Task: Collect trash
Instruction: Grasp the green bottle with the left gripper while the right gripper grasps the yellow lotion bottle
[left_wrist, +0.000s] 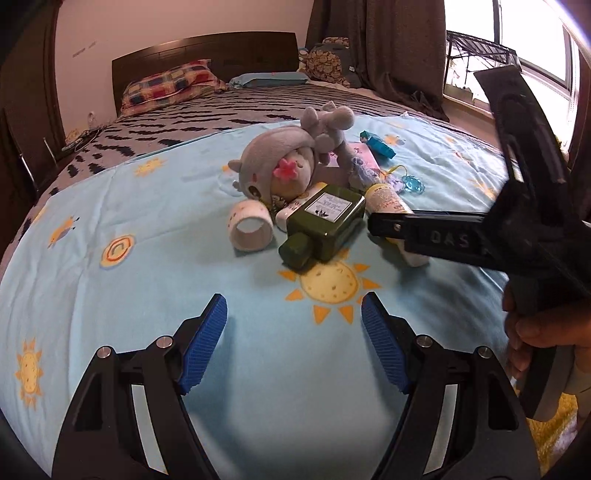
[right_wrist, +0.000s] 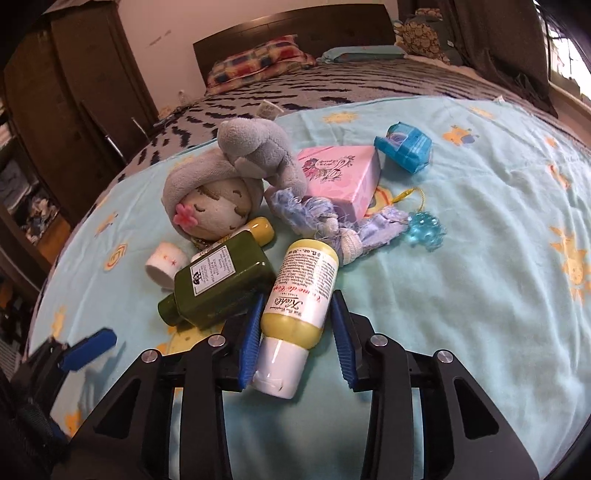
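A pile of items lies on a light blue sun-print blanket (right_wrist: 461, 295). A yellow and white lotion bottle (right_wrist: 299, 306) lies between my right gripper's (right_wrist: 297, 317) blue pads; the left pad touches it, a small gap shows at the right pad. A dark green bottle (right_wrist: 221, 284) lies just left of it, also in the left wrist view (left_wrist: 325, 225). A white tape roll (left_wrist: 251, 229) sits to the left. My left gripper (left_wrist: 293, 314) is open and empty, short of the pile. The right gripper's body (left_wrist: 443, 236) crosses the left wrist view.
A grey plush doll (right_wrist: 218, 195), a pink box (right_wrist: 343, 177), a blue packet (right_wrist: 404, 146), a blue fabric scrap (right_wrist: 332, 225) and a clear blue trinket (right_wrist: 424, 229) lie in the pile. Pillows (left_wrist: 170, 88) and a dark headboard (left_wrist: 207, 51) stand behind. A wardrobe (right_wrist: 74, 92) is left.
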